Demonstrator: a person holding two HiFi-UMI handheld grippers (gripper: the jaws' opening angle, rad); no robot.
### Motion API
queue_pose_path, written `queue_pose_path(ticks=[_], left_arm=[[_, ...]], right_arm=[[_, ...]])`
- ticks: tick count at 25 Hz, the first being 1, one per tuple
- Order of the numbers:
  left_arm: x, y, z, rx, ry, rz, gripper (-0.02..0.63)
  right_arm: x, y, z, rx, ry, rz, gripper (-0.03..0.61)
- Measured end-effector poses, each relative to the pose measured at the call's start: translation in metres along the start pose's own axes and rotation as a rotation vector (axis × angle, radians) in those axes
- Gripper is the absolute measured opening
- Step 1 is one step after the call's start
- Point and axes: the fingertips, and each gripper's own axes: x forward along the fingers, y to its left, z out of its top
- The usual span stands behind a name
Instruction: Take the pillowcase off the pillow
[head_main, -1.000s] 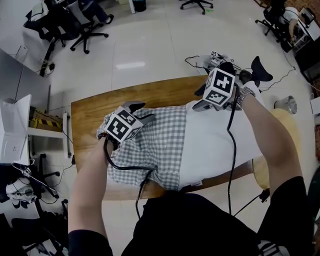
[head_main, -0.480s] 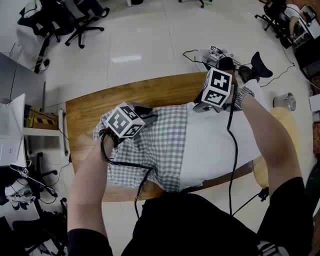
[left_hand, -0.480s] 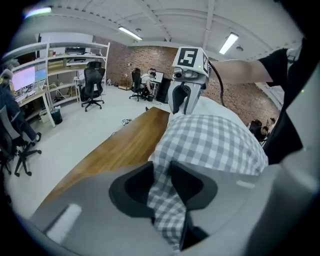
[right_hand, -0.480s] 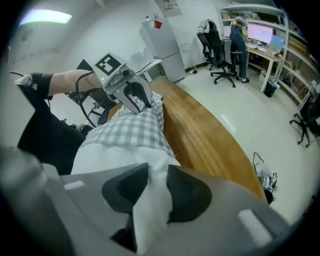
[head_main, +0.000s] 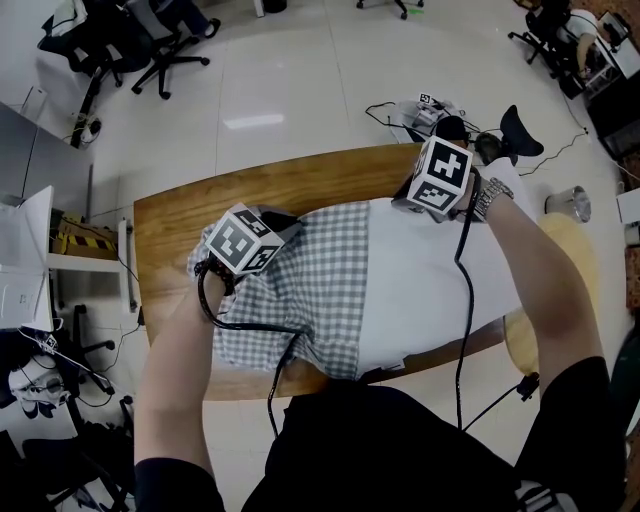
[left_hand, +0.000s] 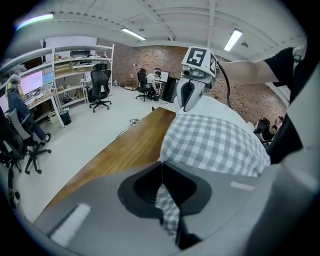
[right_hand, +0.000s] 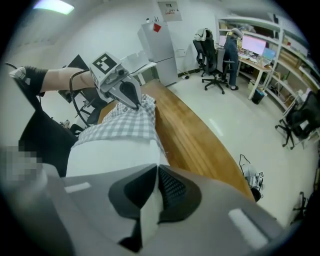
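Note:
A pillow lies across the wooden table (head_main: 190, 205). Its left half wears a grey-and-white checked pillowcase (head_main: 310, 280); the right half is bare white pillow (head_main: 430, 280). My left gripper (head_main: 278, 224) sits at the pillowcase's far left corner. Its jaws have just been closing and are shut on a fold of checked cloth (left_hand: 167, 210). My right gripper (head_main: 408, 198) is at the pillow's far right edge. Its jaws have also just been closing and pinch white pillow fabric (right_hand: 147, 215). Each gripper view shows the other gripper, the right gripper (left_hand: 187, 92) and the left gripper (right_hand: 127, 92), across the pillow.
The person's body presses against the table's near edge. A round wooden stool (head_main: 575, 245) and a metal bin (head_main: 570, 207) stand to the right. Cables and a marker block (head_main: 430, 115) lie on the floor beyond the table. Office chairs (head_main: 150, 50) stand farther back.
Both grippers' jaws stood apart over the pillow's far edge and now are closed on fabric. The hands have hardly shifted.

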Motion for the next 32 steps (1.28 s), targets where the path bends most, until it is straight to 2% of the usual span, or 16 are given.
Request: queue_pose_path(ticks=[8, 15, 22, 28, 32], left_arm=[[-0.028, -0.004, 0.007, 0.008, 0.002, 0.063, 0.012], [-0.048, -0.003, -0.014, -0.027, 0.031, 0.151, 0.006], [-0.072, 0.012, -0.038, -0.077, 0.057, 0.238, 0.006], [-0.085, 0.022, -0.057, -0.112, 0.073, 0.315, 0.008], [-0.085, 0.025, -0.054, -0.088, 0.059, 0.364, 0.018]], right_arm=[[-0.027, 0.003, 0.008, -0.039, -0.004, -0.128, 0.008], [-0.042, 0.007, -0.016, -0.048, 0.010, -0.217, 0.008], [-0.059, -0.013, -0.035, -0.047, 0.036, -0.356, 0.008], [-0.066, -0.025, -0.045, -0.031, -0.014, -0.445, 0.009], [-0.062, -0.030, -0.044, -0.051, -0.085, -0.482, 0.038]])
